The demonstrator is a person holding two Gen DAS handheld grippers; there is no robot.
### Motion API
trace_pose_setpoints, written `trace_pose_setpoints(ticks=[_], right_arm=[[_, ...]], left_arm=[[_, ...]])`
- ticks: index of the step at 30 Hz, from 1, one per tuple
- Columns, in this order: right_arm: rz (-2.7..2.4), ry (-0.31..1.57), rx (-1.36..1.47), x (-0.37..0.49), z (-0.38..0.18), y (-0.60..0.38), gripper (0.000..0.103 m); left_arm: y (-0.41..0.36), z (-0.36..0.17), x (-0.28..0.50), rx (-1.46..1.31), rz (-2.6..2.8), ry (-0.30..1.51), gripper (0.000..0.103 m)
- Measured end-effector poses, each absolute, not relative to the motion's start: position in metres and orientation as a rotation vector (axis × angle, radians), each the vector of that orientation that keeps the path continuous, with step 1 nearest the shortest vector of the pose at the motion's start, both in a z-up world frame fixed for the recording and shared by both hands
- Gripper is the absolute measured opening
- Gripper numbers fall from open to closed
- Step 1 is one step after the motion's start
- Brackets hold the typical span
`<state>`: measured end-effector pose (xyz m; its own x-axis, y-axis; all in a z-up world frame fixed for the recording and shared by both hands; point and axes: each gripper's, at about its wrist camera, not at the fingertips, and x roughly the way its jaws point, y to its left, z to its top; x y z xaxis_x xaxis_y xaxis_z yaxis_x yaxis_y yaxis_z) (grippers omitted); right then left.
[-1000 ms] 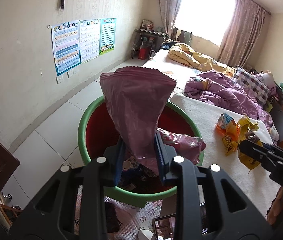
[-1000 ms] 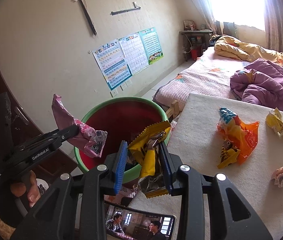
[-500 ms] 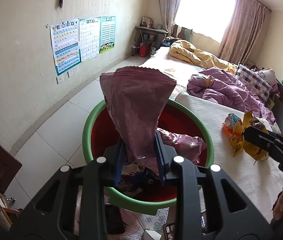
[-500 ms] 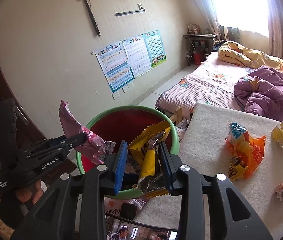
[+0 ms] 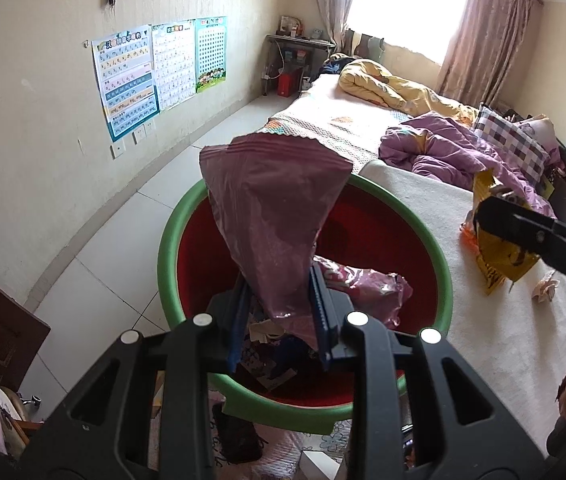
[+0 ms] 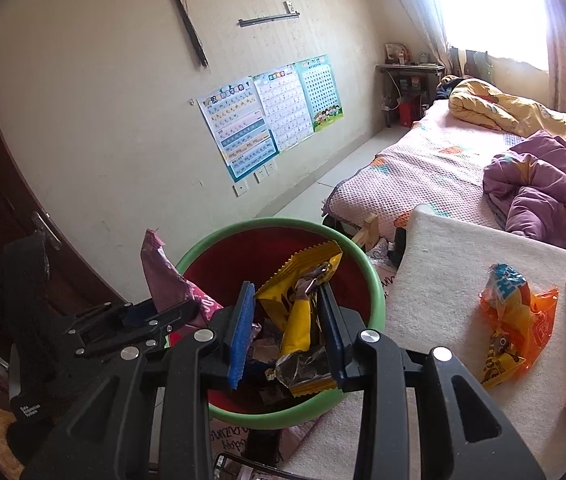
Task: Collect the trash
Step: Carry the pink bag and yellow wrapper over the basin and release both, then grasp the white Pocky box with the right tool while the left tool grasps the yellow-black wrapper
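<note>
Left gripper clamped on purple wrapper, held above green-rimmed red bin. Right gripper clamped on yellow wrapper, over same bin, beside white mat.

Daylight is pouring in through the far window, which is blowing out to pure white in both wrist views and washing haze over the curtains beside it. The far bed and the pale wall on the left are glowing evenly, while soft shadows are pooling inside the near bin. Fisheye distortion is bending the walls and floor lines, and black vignetting is darkening every corner. Focus is staying crisp throughout; no motion blur is showing.
</note>
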<state>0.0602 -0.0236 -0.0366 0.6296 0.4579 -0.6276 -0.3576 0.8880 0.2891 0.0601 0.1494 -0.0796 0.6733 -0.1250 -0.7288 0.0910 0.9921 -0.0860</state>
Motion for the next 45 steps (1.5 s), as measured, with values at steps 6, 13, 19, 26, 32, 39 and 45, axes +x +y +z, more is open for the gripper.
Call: trace_pose_setpoints(ticks=[6, 13, 19, 26, 32, 39, 45], right_arm=[[0.493, 0.765, 0.139, 0.07, -0.038, -0.013, 0.033], [0.513, 0.764, 0.154, 0.076, -0.039, -0.008, 0.033], [0.525, 0.762, 0.209, 0.078, -0.04, -0.013, 0.06], [0.489, 0.751, 0.233, 0.066, -0.039, -0.035, 0.064], [0.333, 0.778, 0.254, 0.037, -0.059, -0.1, 0.068], [-0.012, 0.797, 0.408, -0.004, -0.095, -0.232, 0.068], [-0.134, 0.83, 0.543, -0.009, -0.121, -0.314, 0.07]], left_arm=[[0.152, -0.084, 0.063, -0.044, -0.113, 0.837, 0.028], [0.154, -0.09, 0.062, -0.052, -0.099, 0.852, 0.029], [0.157, -0.091, 0.058, -0.068, -0.085, 0.849, 0.059], [0.154, -0.087, 0.052, -0.078, -0.074, 0.833, 0.062], [0.127, -0.077, 0.049, -0.07, -0.126, 0.803, 0.062], [0.068, -0.072, 0.038, -0.027, -0.204, 0.79, 0.065], [0.021, -0.074, 0.026, -0.025, -0.231, 0.809, 0.067]])
